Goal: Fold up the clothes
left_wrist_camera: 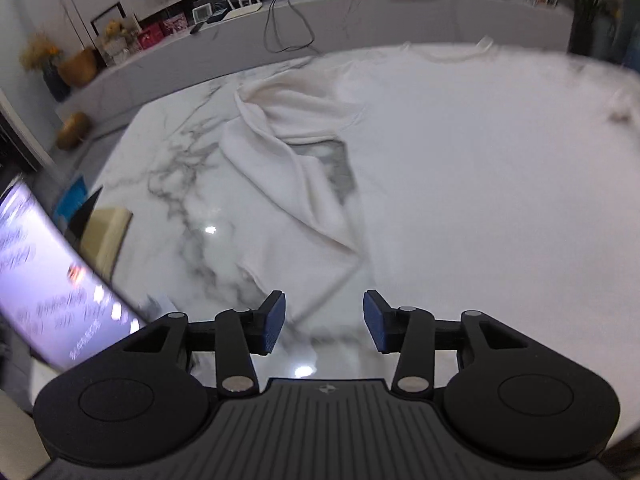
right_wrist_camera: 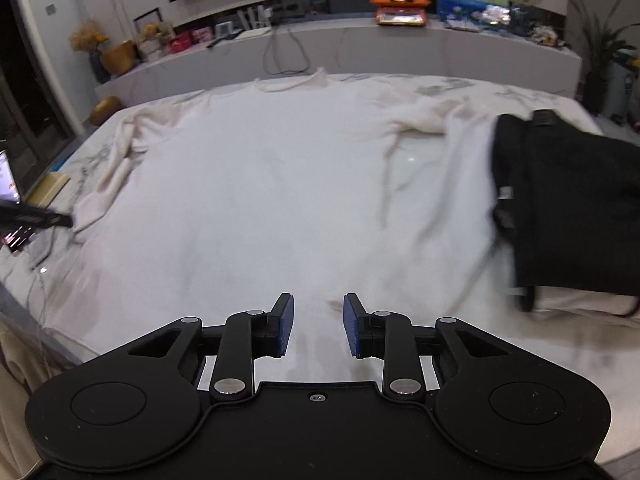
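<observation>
Marble tabletop (left_wrist_camera: pixel 172 184) fills the left wrist view, white with grey veins, and a cream long-sleeved garment (left_wrist_camera: pixel 460 168) lies spread across the centre and right of the frame. Its sleeve (left_wrist_camera: pixel 288 148) is crumpled into folds at centre left, with a patch of marble showing between sleeve and body. The left gripper (left_wrist_camera: pixel 324 322) sits at the bottom centre, its blue pads spread apart with nothing between them, over bare marble just beside the garment's near edge. A lit screen (left_wrist_camera: pixel 48 272) leans in at the lower left, and a grey ledge (left_wrist_camera: pixel 360 20) with boxes and cables runs along the top. In the right wrist view the same cream garment (right_wrist_camera: pixel 260 184) covers most of the table, collar at the upper centre, one sleeve trailing toward the left edge and the other bunched at the upper right. A black garment (right_wrist_camera: pixel 568 208) lies at the right edge, overlapping the cream one. The right gripper (right_wrist_camera: pixel 319 326) at the bottom centre has its jaws parted, empty, above the cream fabric.
</observation>
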### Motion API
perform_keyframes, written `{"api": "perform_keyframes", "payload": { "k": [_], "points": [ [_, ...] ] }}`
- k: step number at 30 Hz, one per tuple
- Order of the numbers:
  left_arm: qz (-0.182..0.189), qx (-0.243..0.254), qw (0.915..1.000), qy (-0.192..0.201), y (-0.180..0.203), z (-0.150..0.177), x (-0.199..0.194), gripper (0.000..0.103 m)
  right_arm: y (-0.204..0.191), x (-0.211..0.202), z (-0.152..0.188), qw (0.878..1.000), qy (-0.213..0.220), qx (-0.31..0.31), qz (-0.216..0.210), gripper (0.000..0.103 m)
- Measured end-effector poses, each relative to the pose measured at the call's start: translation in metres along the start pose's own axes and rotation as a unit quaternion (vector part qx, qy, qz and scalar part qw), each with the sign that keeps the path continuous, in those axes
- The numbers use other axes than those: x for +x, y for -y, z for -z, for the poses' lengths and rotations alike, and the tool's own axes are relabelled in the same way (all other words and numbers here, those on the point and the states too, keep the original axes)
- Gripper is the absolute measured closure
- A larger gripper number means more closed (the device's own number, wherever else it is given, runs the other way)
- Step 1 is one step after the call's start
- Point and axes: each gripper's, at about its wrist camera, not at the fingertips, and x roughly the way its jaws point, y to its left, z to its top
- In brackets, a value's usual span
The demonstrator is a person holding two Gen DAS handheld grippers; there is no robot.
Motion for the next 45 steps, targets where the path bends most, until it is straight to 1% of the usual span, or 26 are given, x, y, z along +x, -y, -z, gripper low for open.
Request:
{"api": "perform_keyframes", "payload": {
  "k": [2, 4, 6, 8, 9, 11, 13, 14, 17, 21, 23, 26, 29, 30, 33, 38, 41, 45],
  "points": [
    [0.014, -0.011, 0.9998, 0.0, 0.0, -0.004, 0.009, 0.055, -0.005, 0.01, 0.002, 1.0, -0.003, -0.01, -0.009, 0.077],
    [0.026, -0.036, 0.999, -0.003, -0.002, -0.009, 0.02, 0.055, -0.009, 0.018, 0.003, 1.0, -0.006, -0.02, -0.011, 0.077],
    [0.028, -0.054, 0.9981, -0.006, -0.006, -0.013, 0.03, 0.055, -0.011, 0.023, 0.001, 1.0, -0.005, -0.026, -0.008, 0.077],
    [0.038, -0.07, 0.9968, -0.006, -0.011, -0.014, 0.036, 0.056, -0.012, 0.027, 0.0, 1.0, -0.001, -0.028, -0.008, 0.077],
    [0.044, -0.079, 0.9959, -0.005, -0.015, -0.015, 0.039, 0.061, -0.012, 0.029, 0.0, 1.0, 0.001, -0.029, -0.009, 0.077],
    [0.064, -0.101, 0.9928, -0.002, -0.022, -0.018, 0.042, 0.085, -0.014, 0.032, 0.0, 0.999, 0.001, -0.035, -0.011, 0.077],
    [0.074, -0.111, 0.9911, -0.008, -0.028, -0.022, 0.044, 0.099, -0.02, 0.035, 0.0, 0.999, -0.001, -0.053, -0.011, 0.077],
    [0.077, -0.111, 0.9907, -0.008, -0.029, -0.024, 0.044, 0.1, -0.023, 0.036, 0.0, 0.998, -0.002, -0.06, -0.011, 0.077],
    [0.09, -0.107, 0.9901, -0.008, -0.032, -0.032, 0.04, 0.1, -0.034, 0.041, -0.002, 0.996, -0.011, -0.088, -0.018, 0.077],
    [0.119, -0.102, 0.9876, -0.002, -0.036, -0.048, 0.02, 0.101, -0.053, 0.047, -0.013, 0.993, -0.024, -0.107, -0.05, 0.077],
    [0.135, -0.098, 0.986, 0.004, -0.038, -0.057, 0.006, 0.101, -0.064, 0.05, -0.023, 0.992, -0.021, -0.108, -0.067, 0.077],
    [0.165, -0.099, 0.9813, 0.012, -0.037, -0.07, -0.016, 0.101, -0.084, 0.056, -0.038, 0.99, -0.013, -0.103, -0.096, 0.076],
    [0.186, -0.102, 0.977, 0.017, -0.033, -0.079, -0.029, 0.101, -0.107, 0.063, -0.051, 0.988, -0.002, -0.095, -0.124, 0.068],
    [0.194, -0.105, 0.9752, 0.019, -0.03, -0.082, -0.033, 0.101, -0.114, 0.066, -0.056, 0.987, 0.001, -0.092, -0.133, 0.067],
    [0.201, -0.102, 0.9741, 0.02, -0.018, -0.088, -0.038, 0.101, -0.137, 0.07, -0.067, 0.985, 0.012, -0.081, -0.153, 0.066],
    [0.214, -0.102, 0.9713, 0.012, -0.001, -0.09, -0.037, 0.101, -0.167, 0.072, -0.08, 0.983, 0.032, -0.082, -0.161, 0.065],
    [0.22, -0.098, 0.9704, 0.007, 0.008, -0.087, -0.037, 0.101, -0.18, 0.076, -0.086, 0.984, 0.04, -0.082, -0.154, 0.065],
    [0.232, -0.103, 0.9672, 0.002, 0.009, -0.084, -0.037, 0.101, -0.187, 0.081, -0.09, 0.986, 0.049, -0.076, -0.141, 0.066]
  ]
}}
